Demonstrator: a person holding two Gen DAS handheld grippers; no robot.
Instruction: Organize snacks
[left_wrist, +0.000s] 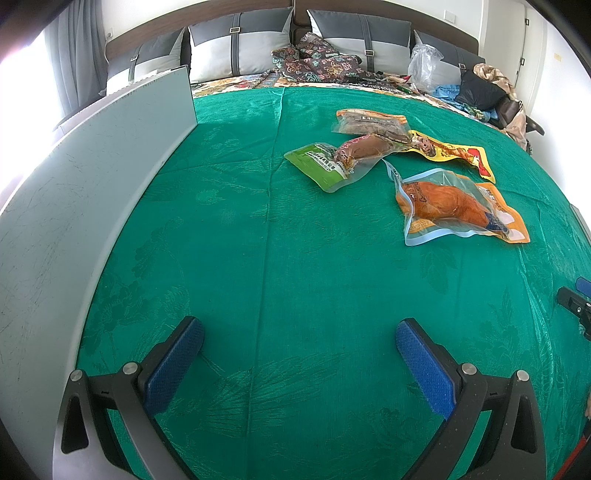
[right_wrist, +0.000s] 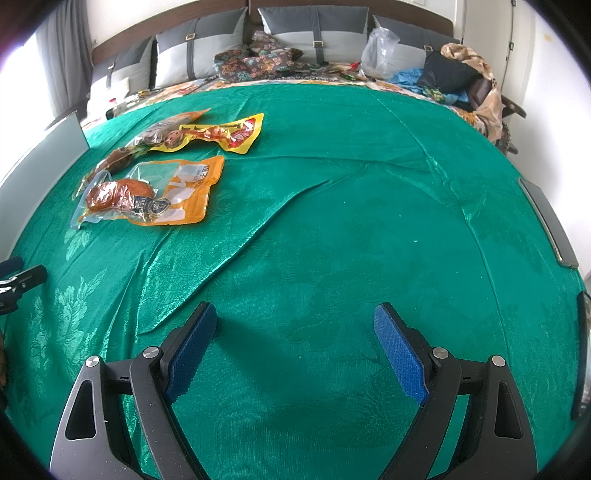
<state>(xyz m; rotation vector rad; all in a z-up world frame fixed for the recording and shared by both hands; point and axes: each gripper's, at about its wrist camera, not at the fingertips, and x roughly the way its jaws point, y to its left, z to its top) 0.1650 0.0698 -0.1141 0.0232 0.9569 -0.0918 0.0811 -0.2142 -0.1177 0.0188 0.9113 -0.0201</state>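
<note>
Snacks lie in a loose cluster on the green cloth (left_wrist: 258, 258), far from both grippers. Nearest in the left view is a clear, blue-edged pouch (left_wrist: 458, 206) with an orange back and a reddish-brown piece of meat sealed inside. Beyond it sit a green-labelled pack (left_wrist: 325, 164) holding a brown sausage-like piece, a yellow pack (left_wrist: 450, 153) with red corner print, and an orange-topped clear pack (left_wrist: 369, 122) at the back. The green, yellow and orange-topped packs overlap where they meet; the blue-edged pouch lies just beside them.

The left gripper (left_wrist: 299, 354) hangs above bare cloth, jaws spread wide, nothing between its blue pads (left_wrist: 173, 365). The right gripper (right_wrist: 295, 343) is likewise wide apart and empty over the cloth.

From the right view the green pack is mostly hidden behind the pouch (right_wrist: 147, 192), and the back pack is hard to tell from the yellow one (right_wrist: 225, 134). Print on every pack is too small to read. A grey board (left_wrist: 74, 206) stands at the left, its near end cut off by the frame. Dark flat objects (right_wrist: 550, 221) at the right edge are only partly seen.
</note>
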